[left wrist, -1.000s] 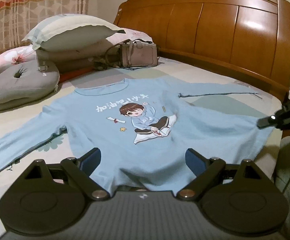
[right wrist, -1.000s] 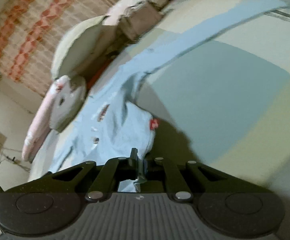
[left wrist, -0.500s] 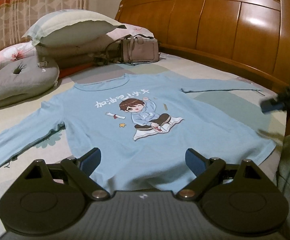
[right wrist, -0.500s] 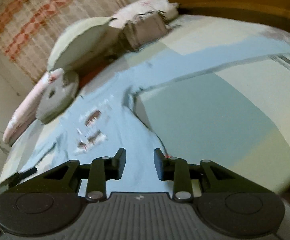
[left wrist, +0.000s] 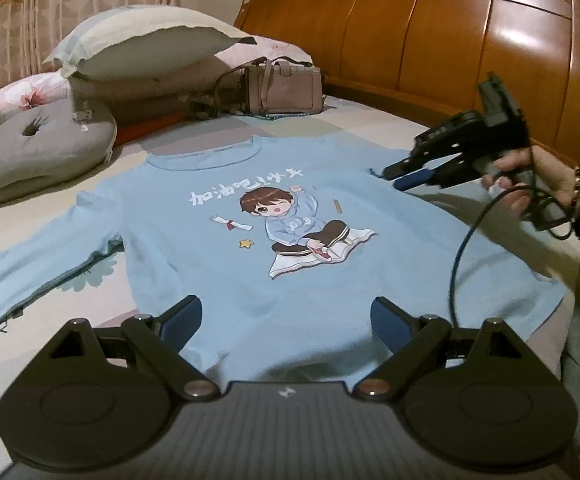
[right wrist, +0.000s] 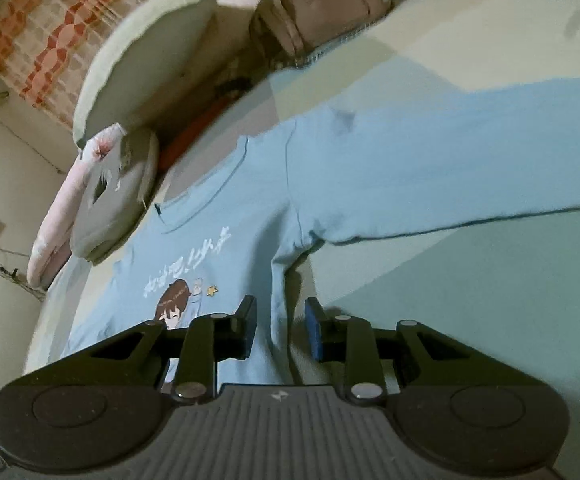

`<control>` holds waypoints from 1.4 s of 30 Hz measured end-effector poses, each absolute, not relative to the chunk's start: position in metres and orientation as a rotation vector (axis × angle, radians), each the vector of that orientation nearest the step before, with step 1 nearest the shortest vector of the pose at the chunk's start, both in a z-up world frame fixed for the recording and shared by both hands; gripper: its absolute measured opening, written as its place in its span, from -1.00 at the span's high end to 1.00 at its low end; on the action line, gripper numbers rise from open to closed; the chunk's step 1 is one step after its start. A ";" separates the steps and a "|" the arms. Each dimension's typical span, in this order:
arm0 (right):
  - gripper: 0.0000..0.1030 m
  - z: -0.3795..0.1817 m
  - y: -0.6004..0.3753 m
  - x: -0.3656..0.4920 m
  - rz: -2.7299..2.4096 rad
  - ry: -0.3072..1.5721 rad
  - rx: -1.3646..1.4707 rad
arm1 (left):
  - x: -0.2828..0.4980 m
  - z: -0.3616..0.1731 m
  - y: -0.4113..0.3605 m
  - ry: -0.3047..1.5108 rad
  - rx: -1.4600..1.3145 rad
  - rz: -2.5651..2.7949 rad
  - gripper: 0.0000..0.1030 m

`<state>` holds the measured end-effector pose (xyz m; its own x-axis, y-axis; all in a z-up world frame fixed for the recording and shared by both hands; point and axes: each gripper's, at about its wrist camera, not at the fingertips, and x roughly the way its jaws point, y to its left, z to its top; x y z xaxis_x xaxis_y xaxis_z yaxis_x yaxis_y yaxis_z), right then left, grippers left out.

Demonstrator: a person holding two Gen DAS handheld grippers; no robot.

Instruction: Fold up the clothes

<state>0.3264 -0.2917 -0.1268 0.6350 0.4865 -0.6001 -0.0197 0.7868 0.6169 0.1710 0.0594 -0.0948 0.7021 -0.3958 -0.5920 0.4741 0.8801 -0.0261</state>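
Spread flat on the bed (left wrist: 369, 120), the shirt (left wrist: 250, 248) lies sleeves outward; its right armpit is nearest the right tongs (right wrist: 281, 326), parted, while the left tongs (left wrist: 286, 320) are held wide open.

This is a bedroom in a home: a bed with a curved wooden headboard (left wrist: 469, 36) and a patchwork bedsheet (left wrist: 369, 120), stacked pillows (left wrist: 142, 44), a grey round cushion (left wrist: 46, 144) and a handbag (left wrist: 282, 88) at its head, and a patterned red-and-cream curtain (left wrist: 50, 12) behind.
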 end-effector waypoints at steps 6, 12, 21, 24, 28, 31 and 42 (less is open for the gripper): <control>0.86 -0.133 -0.274 0.336 0.335 0.819 0.507 | 0.177 -0.099 0.059 0.645 0.133 -0.477 -0.77; 0.87 -0.118 -0.279 0.336 0.217 0.771 0.329 | 0.179 -0.102 0.060 0.658 0.132 -0.469 -0.77; 0.54 -0.107 -0.270 0.284 0.233 0.831 0.250 | 0.177 -0.100 0.065 0.658 0.116 -0.446 -0.77; 0.54 -0.104 -0.264 0.255 0.261 0.842 0.234 | 0.175 -0.100 0.068 0.657 0.107 -0.437 -0.77; 0.54 -0.102 -0.284 0.219 0.218 0.793 0.304 | 0.171 -0.098 0.073 0.652 0.095 -0.424 -0.77; 0.54 -0.106 -0.301 0.203 0.159 0.788 0.354 | 0.167 -0.097 0.076 0.646 0.093 -0.418 -0.77; 0.65 -0.126 -0.232 0.175 0.155 0.772 0.004 | 0.168 -0.099 0.074 0.646 0.106 -0.411 -0.77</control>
<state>0.1745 -0.2321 -0.1263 0.7056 0.1410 -0.6945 -0.1382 0.9886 0.0604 0.1682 0.0739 -0.0988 0.7213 -0.3387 -0.6042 0.4039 0.9143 -0.0304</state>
